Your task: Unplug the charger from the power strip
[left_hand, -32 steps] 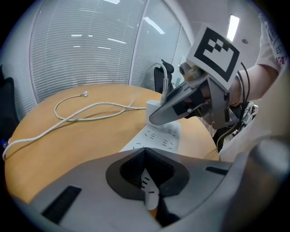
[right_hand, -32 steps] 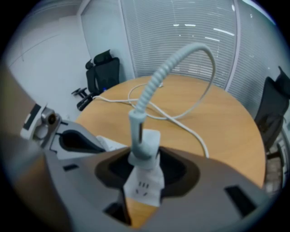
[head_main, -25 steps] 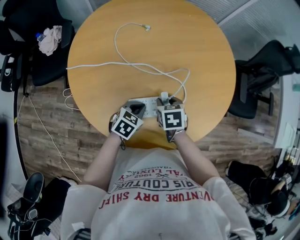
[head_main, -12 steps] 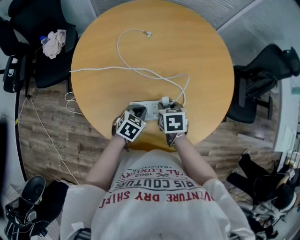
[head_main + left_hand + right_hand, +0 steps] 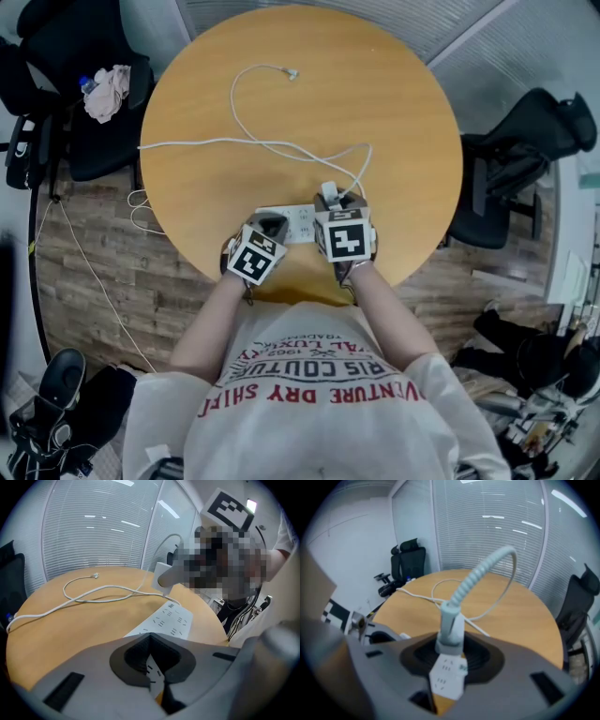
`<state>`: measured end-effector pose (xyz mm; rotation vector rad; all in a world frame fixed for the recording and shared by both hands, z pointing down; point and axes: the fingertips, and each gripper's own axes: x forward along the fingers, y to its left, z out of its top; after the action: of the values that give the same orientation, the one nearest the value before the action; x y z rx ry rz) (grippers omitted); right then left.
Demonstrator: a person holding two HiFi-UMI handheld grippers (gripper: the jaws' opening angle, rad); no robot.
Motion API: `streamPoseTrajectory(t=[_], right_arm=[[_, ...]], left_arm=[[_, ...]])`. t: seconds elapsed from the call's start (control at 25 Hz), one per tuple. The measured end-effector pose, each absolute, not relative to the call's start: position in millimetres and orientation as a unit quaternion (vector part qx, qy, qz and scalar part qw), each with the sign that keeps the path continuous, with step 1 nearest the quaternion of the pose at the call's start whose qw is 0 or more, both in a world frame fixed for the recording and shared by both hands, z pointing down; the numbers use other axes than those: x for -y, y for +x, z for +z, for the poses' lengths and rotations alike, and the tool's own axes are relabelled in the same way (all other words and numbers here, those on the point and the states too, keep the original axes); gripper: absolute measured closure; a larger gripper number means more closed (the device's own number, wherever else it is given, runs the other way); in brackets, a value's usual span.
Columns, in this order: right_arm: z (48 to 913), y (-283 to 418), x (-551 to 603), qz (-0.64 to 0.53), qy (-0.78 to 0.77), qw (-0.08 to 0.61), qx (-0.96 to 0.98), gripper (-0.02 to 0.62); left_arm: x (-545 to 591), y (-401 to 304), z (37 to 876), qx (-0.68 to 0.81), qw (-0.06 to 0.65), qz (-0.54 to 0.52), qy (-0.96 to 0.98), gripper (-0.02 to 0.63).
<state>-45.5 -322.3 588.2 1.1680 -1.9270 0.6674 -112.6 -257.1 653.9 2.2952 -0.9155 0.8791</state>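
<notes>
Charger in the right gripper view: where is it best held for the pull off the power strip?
Take the charger by its blocky body, on the flat sides below the ribbed cable collar, coming from above, since it stands upright. The right gripper clamps it there. Tugging higher up would likely strain the lead.

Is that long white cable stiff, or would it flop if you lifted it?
Probably floppy: the white cable lies in loose curves across the round table. Likely light, being so thin. Near the charger its ribbed end arches upward, so that bit seems stiffer.
</notes>
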Motion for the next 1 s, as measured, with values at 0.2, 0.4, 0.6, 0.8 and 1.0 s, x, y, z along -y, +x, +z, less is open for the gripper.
streamPoseTrajectory(t=[0.2, 0.4, 0.6, 0.8, 1.0], right_arm=[[594.9, -39.8, 344.0, 0.254, 0.457, 0.390, 0.758, 0.436], [621.7, -41.7, 349.6, 0.284, 0.434, 0.392, 0.760, 0.434], [646.7, -42.8, 352.6, 0.317, 0.428, 0.385, 0.753, 0.434], [657.5, -44.3, 353.0, 0.315, 0.437, 0.392, 0.746, 0.433], [650.8, -46.9, 356.5, 0.272, 0.446, 0.393, 0.757, 0.410]], left_arm=[[255.8, -112.3, 652.3, 0.332, 0.263, 0.322, 0.847, 0.577], [254.1, -112.7, 650.6, 0.315, 0.284, 0.305, 0.853, 0.577], [255.5, -113.3, 650.5, 0.312, 0.291, 0.301, 0.853, 0.577], [254.8, -114.9, 650.1, 0.311, 0.289, 0.299, 0.855, 0.577], [254.7, -116.0, 650.5, 0.309, 0.291, 0.297, 0.855, 0.577]])
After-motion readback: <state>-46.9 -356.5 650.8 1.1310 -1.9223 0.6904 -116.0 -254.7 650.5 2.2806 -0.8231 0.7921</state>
